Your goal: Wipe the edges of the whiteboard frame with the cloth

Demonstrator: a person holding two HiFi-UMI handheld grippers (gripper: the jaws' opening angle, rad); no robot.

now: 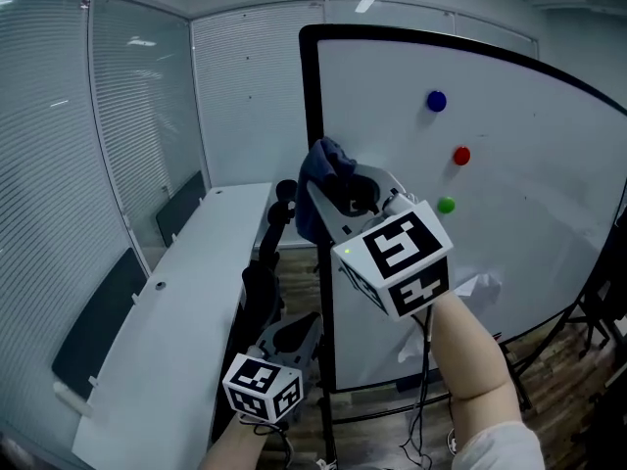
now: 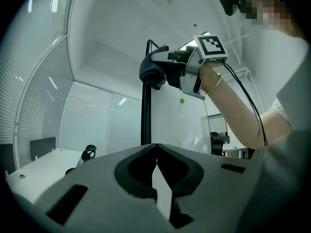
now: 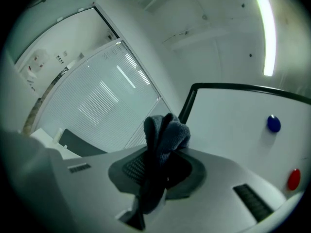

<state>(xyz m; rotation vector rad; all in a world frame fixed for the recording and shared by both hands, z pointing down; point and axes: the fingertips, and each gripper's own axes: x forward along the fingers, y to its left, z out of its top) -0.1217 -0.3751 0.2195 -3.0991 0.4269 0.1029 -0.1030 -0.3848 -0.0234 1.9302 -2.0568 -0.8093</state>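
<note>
Right tool [image 3: 164, 155] around crumpled fuzzy cloth [image 3: 165, 130]

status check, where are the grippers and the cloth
Right gripper shut on cloth. Left gripper shut, empty, held low. Cloth up at left edge of frame. Magnets sit inboard, not in the way.

Right tool [image 3: 158, 164] raised, left tool [image 2: 156, 160] closed

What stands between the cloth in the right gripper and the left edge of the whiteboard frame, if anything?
Nothing visible does. The cloth, clamped in the right gripper, is at the left upright of the whiteboard frame, below its top corner. The blue magnet sits on the board face, away from that edge.
</note>
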